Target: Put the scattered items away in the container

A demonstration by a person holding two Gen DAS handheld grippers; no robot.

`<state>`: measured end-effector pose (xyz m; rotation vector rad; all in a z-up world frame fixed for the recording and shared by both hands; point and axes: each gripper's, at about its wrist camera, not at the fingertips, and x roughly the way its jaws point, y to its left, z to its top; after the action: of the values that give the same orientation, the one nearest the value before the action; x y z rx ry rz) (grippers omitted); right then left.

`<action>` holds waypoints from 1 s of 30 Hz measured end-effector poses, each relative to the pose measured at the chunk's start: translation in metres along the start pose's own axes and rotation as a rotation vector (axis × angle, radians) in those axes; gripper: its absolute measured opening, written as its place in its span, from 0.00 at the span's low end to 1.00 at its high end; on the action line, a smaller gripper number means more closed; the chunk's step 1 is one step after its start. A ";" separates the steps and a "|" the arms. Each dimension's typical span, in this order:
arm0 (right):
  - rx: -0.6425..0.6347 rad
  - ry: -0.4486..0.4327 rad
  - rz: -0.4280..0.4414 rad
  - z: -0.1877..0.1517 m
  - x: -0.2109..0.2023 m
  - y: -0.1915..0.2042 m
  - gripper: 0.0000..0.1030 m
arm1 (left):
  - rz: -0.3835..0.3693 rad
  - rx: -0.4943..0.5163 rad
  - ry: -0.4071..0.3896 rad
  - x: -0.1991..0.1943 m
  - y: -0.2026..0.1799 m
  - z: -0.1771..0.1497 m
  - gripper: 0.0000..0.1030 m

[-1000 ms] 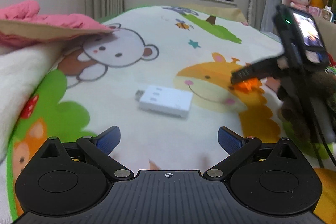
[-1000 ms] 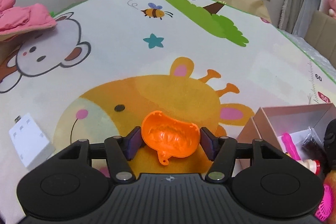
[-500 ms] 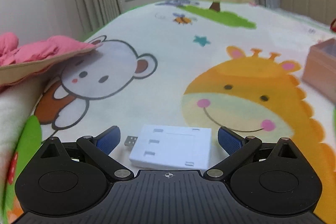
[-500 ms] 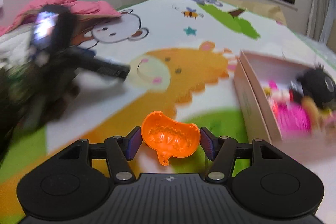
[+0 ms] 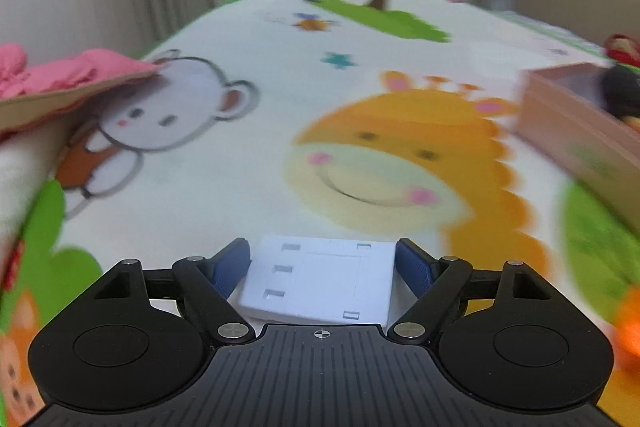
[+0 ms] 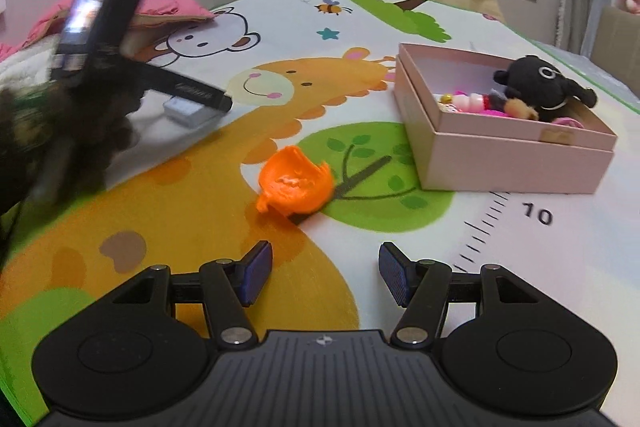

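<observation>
Jaws of my left gripper point(image 5: 323, 261) closing around white adapter point(image 5: 320, 281) on mat, pads not yet gripping; I centre it squarely before lifting toward pink box point(image 5: 576, 131); right gripper point(image 6: 325, 277) open, empty.

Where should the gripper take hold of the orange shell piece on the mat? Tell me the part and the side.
Grip the orange shell piece across its curved outer walls, coming down from above and from the near side. It lies on the play mat tilted, hollow side facing up and toward the right gripper, whose jaws stand open and empty. The jagged rim looks thin, so pinching the rounded body is probably steadier.
</observation>
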<state>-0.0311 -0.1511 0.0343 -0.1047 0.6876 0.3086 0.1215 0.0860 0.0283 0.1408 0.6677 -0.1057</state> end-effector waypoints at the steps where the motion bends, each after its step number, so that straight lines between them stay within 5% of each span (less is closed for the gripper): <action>1: -0.006 -0.003 -0.008 -0.002 -0.001 0.000 0.58 | -0.033 0.009 0.000 -0.011 -0.008 -0.007 0.82; 7: -0.019 -0.016 -0.040 -0.007 -0.011 -0.001 0.58 | -0.209 0.054 0.002 -0.074 -0.049 -0.050 0.83; 10: 0.000 -0.009 -0.044 -0.005 -0.011 -0.004 0.58 | -0.235 0.060 0.001 -0.094 -0.059 -0.065 0.84; 12: 0.003 -0.004 -0.050 -0.003 -0.009 -0.003 0.58 | -0.221 0.058 0.006 -0.101 -0.061 -0.071 0.91; 22: 0.015 -0.016 -0.038 0.021 0.007 0.010 0.62 | -0.128 0.016 0.042 -0.106 -0.036 -0.089 0.93; 30: -0.044 -0.003 -0.060 0.022 0.021 0.023 0.65 | 0.087 -0.128 0.042 -0.108 0.013 -0.091 0.95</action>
<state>-0.0100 -0.1200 0.0382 -0.1669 0.6735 0.2662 -0.0164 0.1189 0.0262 0.0486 0.7074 0.0234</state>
